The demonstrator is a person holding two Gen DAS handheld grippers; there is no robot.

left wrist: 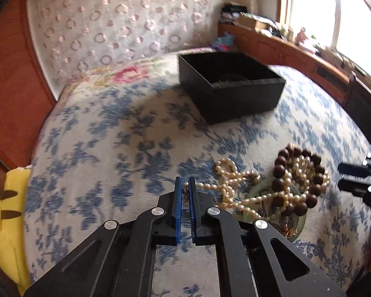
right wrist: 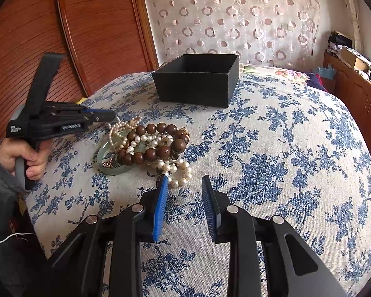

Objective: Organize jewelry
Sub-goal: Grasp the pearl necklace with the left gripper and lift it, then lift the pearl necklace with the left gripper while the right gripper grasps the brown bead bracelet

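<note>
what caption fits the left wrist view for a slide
Left tool shut on a cream pearl strand tangled with brown wooden beads, open black box behind.

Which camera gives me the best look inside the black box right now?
The left wrist view. It looks down over the black box rim, showing part of its interior, though blurred. The right wrist view shows the box sharper, but mostly the outer front wall and the far inner walls; its floor is hidden.

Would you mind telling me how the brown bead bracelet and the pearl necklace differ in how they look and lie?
The brown bead bracelet has large dark round beads; the pearl necklace has small cream ones. The bracelet lies as a compact ring; the necklace sprawls in tangled loops. The left tool is shut on a necklace strand, while the bracelet is untouched. Both rest in one pile on the floral bedspread, overlapping a green jade bangle.
</note>
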